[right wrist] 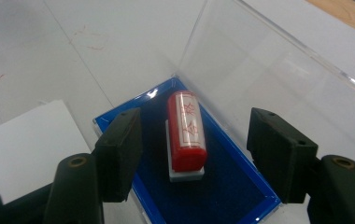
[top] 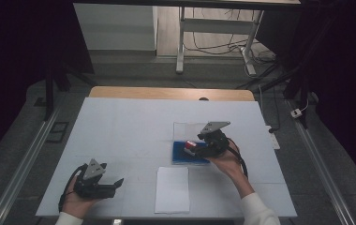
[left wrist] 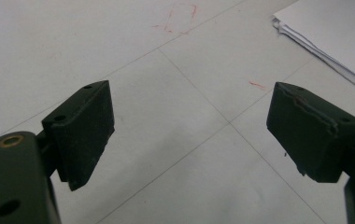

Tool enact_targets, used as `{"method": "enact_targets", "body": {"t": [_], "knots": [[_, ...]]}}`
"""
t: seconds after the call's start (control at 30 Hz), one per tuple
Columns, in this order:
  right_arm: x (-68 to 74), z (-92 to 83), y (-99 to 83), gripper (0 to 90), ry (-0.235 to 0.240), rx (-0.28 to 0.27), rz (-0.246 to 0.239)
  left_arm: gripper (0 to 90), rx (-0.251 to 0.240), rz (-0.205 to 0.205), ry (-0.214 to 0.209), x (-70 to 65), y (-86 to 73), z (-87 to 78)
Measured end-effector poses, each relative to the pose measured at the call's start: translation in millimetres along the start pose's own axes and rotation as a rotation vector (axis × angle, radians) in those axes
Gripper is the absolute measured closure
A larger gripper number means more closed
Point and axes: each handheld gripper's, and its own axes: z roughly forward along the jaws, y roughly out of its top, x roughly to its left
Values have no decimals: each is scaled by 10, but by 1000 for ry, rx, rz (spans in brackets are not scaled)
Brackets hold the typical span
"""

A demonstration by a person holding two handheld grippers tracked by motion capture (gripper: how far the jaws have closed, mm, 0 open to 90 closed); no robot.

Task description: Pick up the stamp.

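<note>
Looking down from the high view: white table (top: 120, 136), right gripper (top: 196, 148) sits over a blue ink pad (top: 181, 157) right of centre, with a red stamp (top: 189, 146) on the pad just at the gripper's tips. Clear lid (top: 188, 129) stands open behind the pad. Stack of white paper (top: 172, 189) lies near the front edge, just in front of the pad. Left gripper (top: 118, 183) rests low at front left, well apart from everything, jaws pointing right toward the paper.

Left gripper view: both jaws wide apart, nothing between, bare table below; corner of the paper stack (left wrist: 334, 37) at upper right.

Right gripper view: jaws apart, one on each side of the red stamp (right wrist: 187, 133), not touching it. Stamp lies on its side on the blue pad (right wrist: 227, 186), on a white base. Clear lid (right wrist: 269, 70) tilts up behind; paper (right wrist: 21, 144) at left.
</note>
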Motion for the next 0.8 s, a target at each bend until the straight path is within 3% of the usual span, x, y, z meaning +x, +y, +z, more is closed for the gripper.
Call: {"method": "enact_targets", "body": {"t": [0.8], "knots": [[13, 168, 8, 633, 13, 18, -26, 154, 5, -3, 3, 20, -10, -3]]}}
